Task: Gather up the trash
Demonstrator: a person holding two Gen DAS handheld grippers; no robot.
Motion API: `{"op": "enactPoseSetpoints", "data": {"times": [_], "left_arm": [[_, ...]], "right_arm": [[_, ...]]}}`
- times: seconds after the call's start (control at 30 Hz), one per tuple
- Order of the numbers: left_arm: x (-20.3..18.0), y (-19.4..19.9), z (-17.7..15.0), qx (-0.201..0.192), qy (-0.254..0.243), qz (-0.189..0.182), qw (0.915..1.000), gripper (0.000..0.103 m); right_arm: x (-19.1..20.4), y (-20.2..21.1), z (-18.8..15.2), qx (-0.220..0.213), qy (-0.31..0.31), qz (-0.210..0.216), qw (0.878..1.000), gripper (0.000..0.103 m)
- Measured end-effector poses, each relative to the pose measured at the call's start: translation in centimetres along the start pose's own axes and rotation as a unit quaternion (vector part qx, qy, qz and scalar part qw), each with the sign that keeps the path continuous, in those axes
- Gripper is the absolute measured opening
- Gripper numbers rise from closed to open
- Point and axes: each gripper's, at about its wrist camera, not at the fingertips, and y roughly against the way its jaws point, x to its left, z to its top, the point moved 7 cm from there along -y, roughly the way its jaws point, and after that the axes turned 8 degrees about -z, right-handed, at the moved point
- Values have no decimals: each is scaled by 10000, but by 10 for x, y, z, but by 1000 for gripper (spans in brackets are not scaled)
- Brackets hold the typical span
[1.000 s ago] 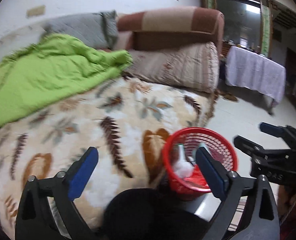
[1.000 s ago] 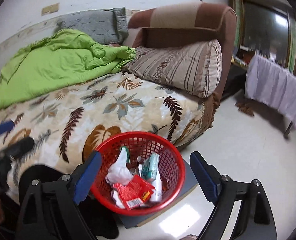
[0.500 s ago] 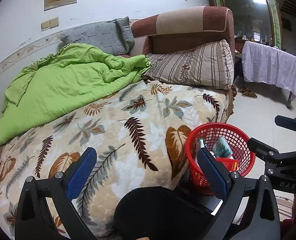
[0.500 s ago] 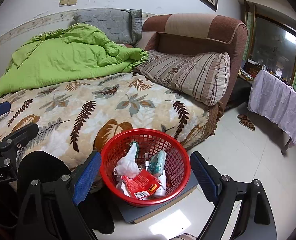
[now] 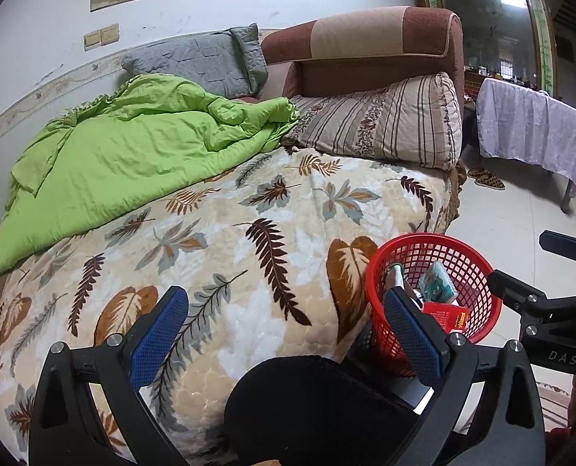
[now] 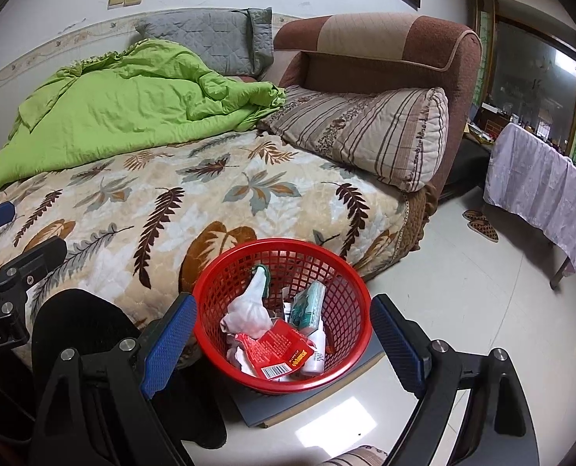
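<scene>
- Left gripper [image 5: 286,324] gapes wide over the leaf-print blanket [image 5: 249,240], holding nothing.
- Right gripper [image 6: 284,339] is spread wide too, empty, above the red basket [image 6: 225,279].
- The basket, on the floor beside the bed, contains a red wrapper [image 6: 278,349] and white tissue [image 6: 251,306].

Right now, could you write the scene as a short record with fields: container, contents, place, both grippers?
container: red basket
contents: white crumpled bag, red wrapper, teal packet, white bottle
place: on a grey board on the floor, beside the leaf-print bed cover
left hand-held gripper: open, empty
right hand-held gripper: open, empty, above the basket
</scene>
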Motion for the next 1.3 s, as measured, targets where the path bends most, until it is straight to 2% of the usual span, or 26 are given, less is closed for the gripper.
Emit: {"op": "enactPoseSetpoints", "data": {"times": [0.27, 0.63, 1.3], "left_arm": [[6, 0, 0, 6, 136, 42, 9999, 100], [18, 8, -1, -183, 338, 79, 9992, 100], [18, 13, 1, -284, 367, 85, 9989, 100]], "right_arm": [[3, -1, -1, 20, 51, 27, 10000, 93], [12, 3, 1, -88, 203, 53, 9997, 93], [18, 6, 3, -116, 289, 60, 9995, 93]]}}
